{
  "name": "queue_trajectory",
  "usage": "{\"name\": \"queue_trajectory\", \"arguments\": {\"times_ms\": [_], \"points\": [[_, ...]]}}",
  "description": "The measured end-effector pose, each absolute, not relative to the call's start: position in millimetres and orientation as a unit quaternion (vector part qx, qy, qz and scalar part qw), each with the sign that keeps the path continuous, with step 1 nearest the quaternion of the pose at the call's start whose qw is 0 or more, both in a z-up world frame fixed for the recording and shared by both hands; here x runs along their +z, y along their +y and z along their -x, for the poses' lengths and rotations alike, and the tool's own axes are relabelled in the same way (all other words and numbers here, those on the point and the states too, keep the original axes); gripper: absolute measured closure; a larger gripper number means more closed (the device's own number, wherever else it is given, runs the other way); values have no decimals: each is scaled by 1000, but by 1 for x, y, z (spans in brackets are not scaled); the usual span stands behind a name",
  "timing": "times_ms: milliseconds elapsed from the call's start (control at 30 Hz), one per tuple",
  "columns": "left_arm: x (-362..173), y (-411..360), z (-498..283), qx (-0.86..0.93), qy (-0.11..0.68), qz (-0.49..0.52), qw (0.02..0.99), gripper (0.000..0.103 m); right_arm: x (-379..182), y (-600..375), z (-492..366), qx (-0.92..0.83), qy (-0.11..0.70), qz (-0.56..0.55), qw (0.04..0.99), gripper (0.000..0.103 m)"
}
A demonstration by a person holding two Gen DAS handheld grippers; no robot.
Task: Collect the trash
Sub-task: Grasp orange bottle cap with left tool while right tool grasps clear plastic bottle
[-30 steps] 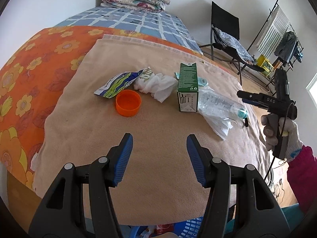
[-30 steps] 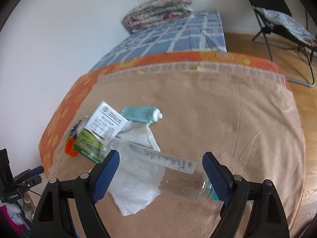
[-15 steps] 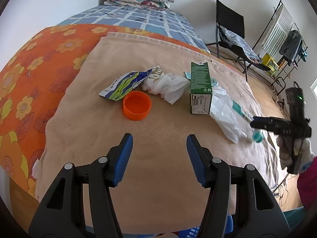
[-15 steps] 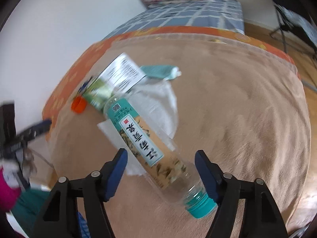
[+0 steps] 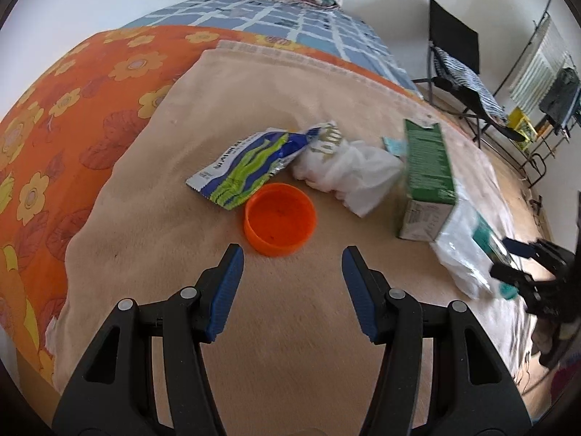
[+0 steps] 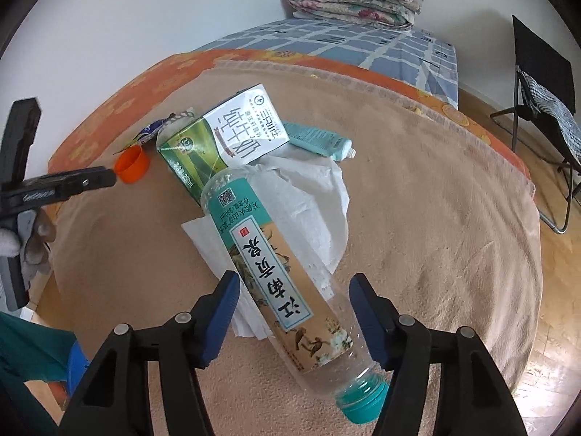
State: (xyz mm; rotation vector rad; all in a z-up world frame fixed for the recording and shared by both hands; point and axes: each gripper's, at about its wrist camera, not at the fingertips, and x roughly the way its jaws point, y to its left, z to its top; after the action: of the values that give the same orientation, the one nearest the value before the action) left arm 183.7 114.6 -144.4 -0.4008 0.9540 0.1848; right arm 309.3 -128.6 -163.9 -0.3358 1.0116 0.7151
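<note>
Trash lies on a beige blanket (image 5: 290, 345). My left gripper (image 5: 292, 250) is open just short of an orange cap (image 5: 279, 219), nothing between its fingers. Behind the cap lie a blue-green snack wrapper (image 5: 250, 165), a crumpled white bag (image 5: 348, 172) and a green milk carton (image 5: 428, 167). A clear bottle (image 6: 276, 272) with a teal cap lies slantwise on white tissue (image 6: 308, 200). My right gripper (image 6: 295, 278) straddles it, jaws closing, with gaps still showing beside the pads. A teal tube (image 6: 316, 138) lies beyond the carton (image 6: 225, 138).
An orange floral sheet (image 5: 72, 109) and a blue checked one cover the bed, with a folded quilt (image 6: 356, 0) at its head. A black folding chair (image 6: 544, 101) and a drying rack (image 5: 544, 58) stand on the right. A blue basket (image 6: 78, 359) sits below the bed's near edge.
The left gripper moved forward and down toward the orange cap. The right gripper rolled, came over the bottle, and its jaws narrowed around it.
</note>
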Motion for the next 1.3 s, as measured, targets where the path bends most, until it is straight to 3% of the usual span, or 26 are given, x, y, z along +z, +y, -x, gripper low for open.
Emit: {"name": "queue_trajectory", "arguments": {"times_ms": [300, 400, 733, 1300], "points": [[-163, 120, -208, 104, 469, 180, 858, 45, -170, -117, -304, 323, 462, 184, 805, 30], [-166, 122, -210, 108, 468, 178, 858, 54, -170, -116, -304, 322, 460, 187, 806, 32], [-163, 118, -196, 88, 465, 164, 865, 54, -166, -124, -300, 323, 466, 178, 804, 39], [-142, 103, -186, 77, 444, 134, 883, 54, -153, -131, -283, 311, 453, 188, 814, 43]]}}
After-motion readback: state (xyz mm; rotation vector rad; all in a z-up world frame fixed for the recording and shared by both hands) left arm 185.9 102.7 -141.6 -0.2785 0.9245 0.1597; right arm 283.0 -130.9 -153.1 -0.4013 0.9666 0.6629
